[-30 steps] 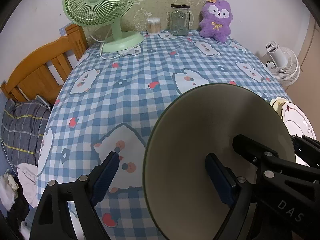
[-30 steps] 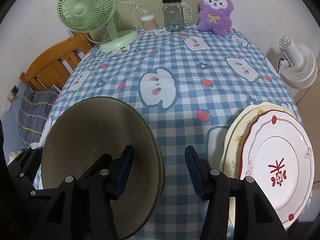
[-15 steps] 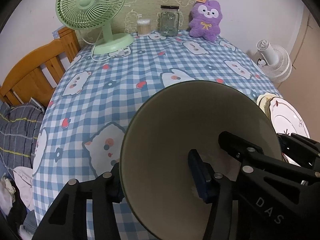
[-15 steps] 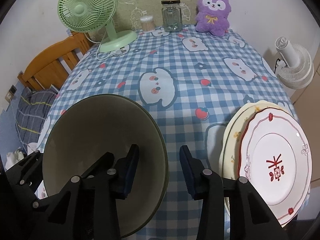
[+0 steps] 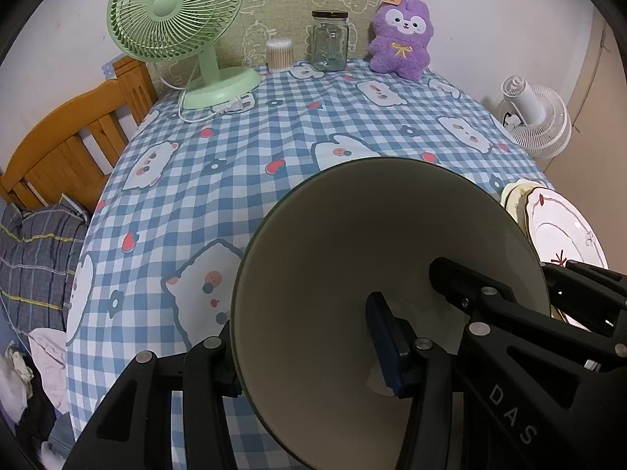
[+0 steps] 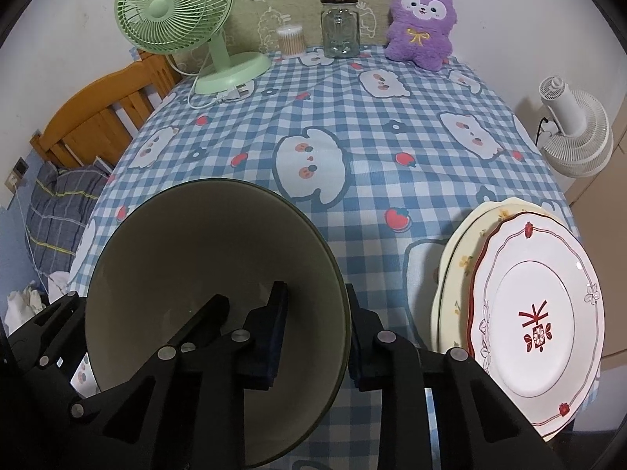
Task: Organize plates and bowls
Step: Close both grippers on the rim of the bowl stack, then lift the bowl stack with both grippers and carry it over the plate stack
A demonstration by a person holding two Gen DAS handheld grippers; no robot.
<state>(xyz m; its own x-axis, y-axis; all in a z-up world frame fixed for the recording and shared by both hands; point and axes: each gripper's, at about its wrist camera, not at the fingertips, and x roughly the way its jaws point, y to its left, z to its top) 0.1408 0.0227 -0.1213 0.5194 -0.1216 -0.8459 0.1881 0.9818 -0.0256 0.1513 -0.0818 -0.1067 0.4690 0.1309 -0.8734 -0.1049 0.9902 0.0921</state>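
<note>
Hiding each tongs' outer finger, the bowl blocks its grip.

Mounted on each wrist, looking steeply down along the fingers, close over the bench. Both facing the far wall, sharing bowl, plates, green fan.
</note>
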